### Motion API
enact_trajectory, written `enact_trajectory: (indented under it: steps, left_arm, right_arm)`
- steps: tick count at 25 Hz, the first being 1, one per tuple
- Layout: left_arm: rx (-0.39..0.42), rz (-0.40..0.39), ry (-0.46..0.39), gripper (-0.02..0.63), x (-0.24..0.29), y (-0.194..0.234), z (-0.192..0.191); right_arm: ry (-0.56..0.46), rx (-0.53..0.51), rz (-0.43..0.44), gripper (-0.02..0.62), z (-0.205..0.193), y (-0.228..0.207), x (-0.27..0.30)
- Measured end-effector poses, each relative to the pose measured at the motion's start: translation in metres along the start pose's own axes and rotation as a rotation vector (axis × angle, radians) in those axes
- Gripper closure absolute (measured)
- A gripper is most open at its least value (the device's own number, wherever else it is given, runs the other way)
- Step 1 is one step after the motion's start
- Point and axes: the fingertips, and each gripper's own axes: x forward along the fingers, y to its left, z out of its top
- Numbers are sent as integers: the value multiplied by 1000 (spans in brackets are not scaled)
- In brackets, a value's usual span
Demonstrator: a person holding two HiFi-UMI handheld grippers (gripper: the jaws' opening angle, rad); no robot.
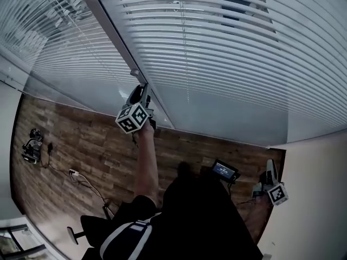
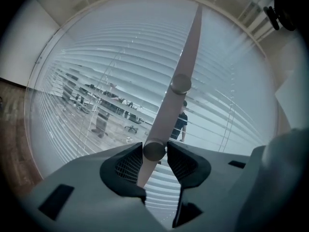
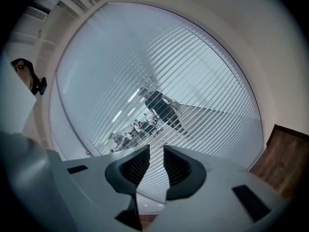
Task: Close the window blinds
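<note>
- The right gripper point(image 3: 150, 170) is held low, well apart from the window, its jaws slightly parted and nothing between them.
- The raised left gripper point(image 2: 155, 154) is clamped on a small round grey knob point(image 2: 154, 149), straight ahead.
- The knob is carried on a grey window-frame bar point(image 2: 187, 52), whose long axis runs upward.
- The white slatted blinds point(image 2: 111, 66) lie beyond, on either side.

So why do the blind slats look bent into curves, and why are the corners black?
Wide-angle lenses: in the left gripper view and right gripper view the straight slats bow into arcs inside a black ring; the head view fans them outward. Left gripper view: the knob close to the lens looks slightly soft. Head view: pale bright slats, dimmer floor.
</note>
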Motion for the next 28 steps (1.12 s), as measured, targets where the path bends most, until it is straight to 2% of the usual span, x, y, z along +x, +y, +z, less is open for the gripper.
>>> enact_trajectory:
  steps: [3, 8, 16, 23, 28]
  left_arm:
    - [32, 4, -2, 448, 1, -2, -5]
    - [70, 13, -13, 446, -2, -3, -8]
    - [92, 22, -8, 466, -9, -8, 12]
    - [121, 23, 5, 469, -6, -5, 10]
    - [239, 45, 43, 471, -5, -6, 10]
  right_arm:
    - [1, -23, -17, 502, 1, -10, 1]
    - [-5, 7, -29, 502, -2, -17, -1]
    - [5, -27, -26, 502, 13, 4, -1]
    - [-1, -25, -34, 502, 8, 0, -5]
    - [-8, -7, -75, 502, 7, -5, -15]
